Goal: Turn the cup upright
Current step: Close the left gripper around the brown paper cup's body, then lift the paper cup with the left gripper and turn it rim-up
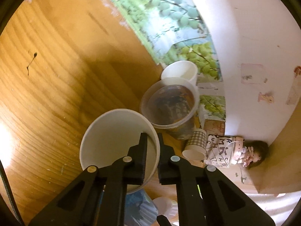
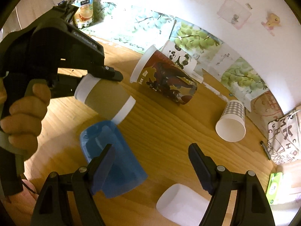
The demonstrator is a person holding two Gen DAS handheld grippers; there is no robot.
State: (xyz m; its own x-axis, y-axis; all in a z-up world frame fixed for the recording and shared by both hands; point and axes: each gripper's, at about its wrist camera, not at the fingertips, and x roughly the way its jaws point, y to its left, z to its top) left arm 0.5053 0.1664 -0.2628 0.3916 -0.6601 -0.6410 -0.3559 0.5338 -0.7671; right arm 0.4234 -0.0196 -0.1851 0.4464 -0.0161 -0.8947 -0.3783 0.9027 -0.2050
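The left hand-held gripper (image 1: 151, 146) pinches the rim of the brown-sleeved paper cup (image 2: 107, 98), one finger inside, so turning the wrist rights it. The cup hangs tilted above the desk (image 2: 169, 124), long axis diagonal, base toward four o'clock. The right hand-held gripper (image 2: 150, 160) hangs spread, empty.

"GenRobot.AI" on left hand-held gripper (image 2: 112, 76)
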